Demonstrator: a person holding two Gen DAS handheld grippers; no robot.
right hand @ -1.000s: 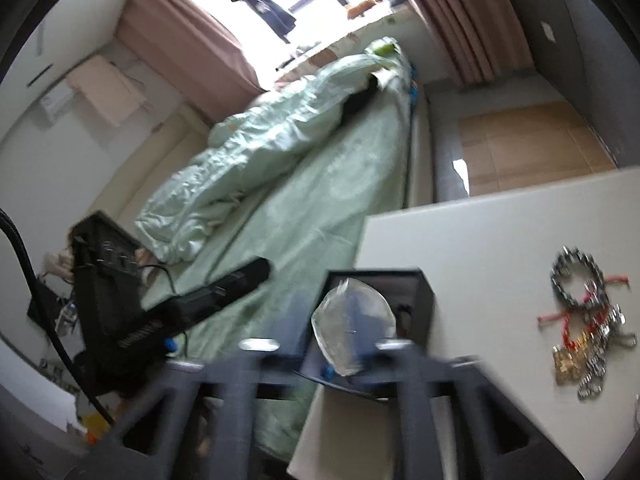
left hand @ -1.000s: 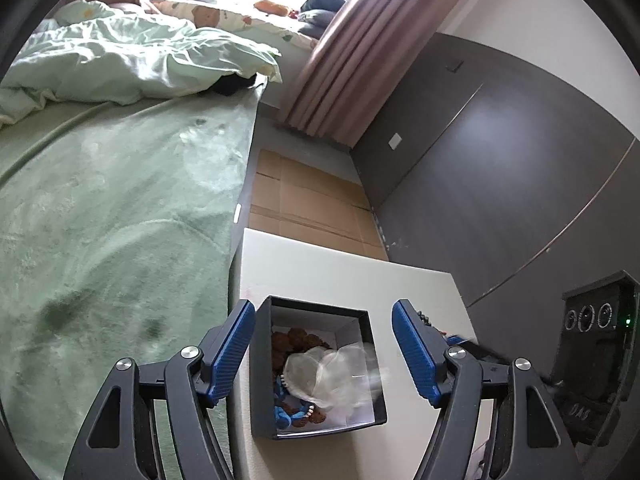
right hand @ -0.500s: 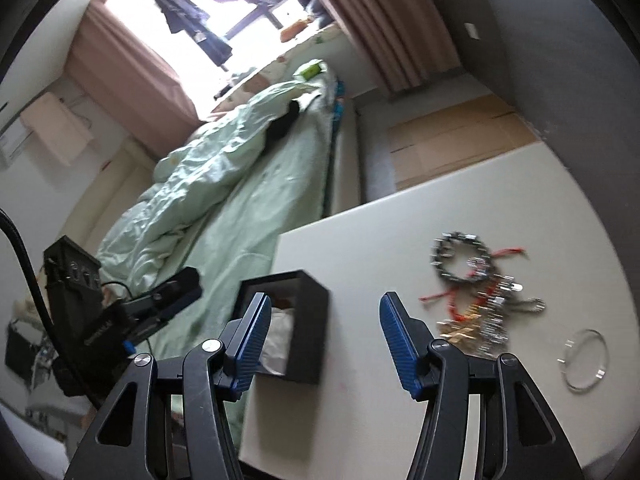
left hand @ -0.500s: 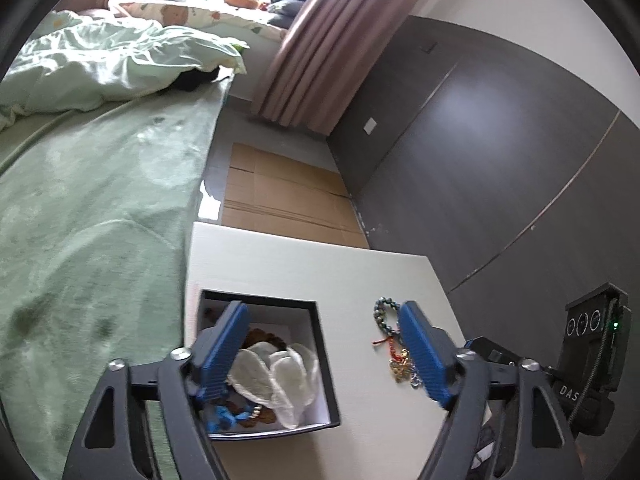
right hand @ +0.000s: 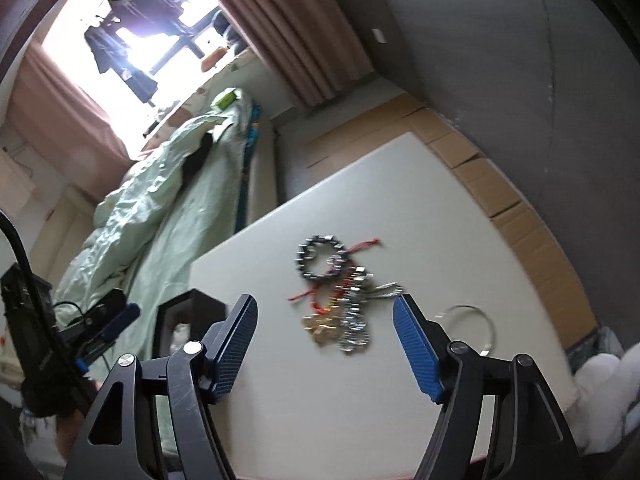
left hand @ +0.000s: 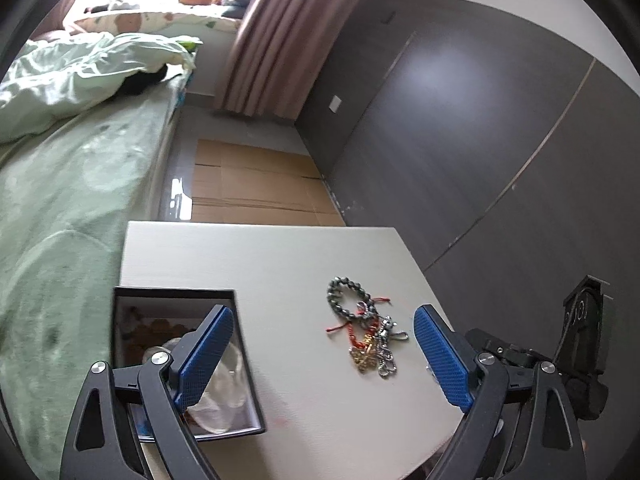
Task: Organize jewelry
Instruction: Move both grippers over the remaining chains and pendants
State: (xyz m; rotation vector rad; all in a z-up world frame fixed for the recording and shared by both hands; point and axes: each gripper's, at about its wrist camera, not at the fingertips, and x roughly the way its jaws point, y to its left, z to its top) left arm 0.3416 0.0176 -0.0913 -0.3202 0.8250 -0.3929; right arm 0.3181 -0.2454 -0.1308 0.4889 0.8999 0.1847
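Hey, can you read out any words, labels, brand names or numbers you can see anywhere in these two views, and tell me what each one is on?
No text is readable in either view.
The black device beyond the left tool: markings too blurred to read.
The black box, the jewelry pile and the white table: no lettering visible.

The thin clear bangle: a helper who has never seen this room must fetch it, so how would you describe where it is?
On the white tabletop, look past the tangled pile of bead, red cord and metal chain jewelry, on the side away from the black open box. The thin clear bangle lies alone there: a plain, bare ring, touching nothing else.
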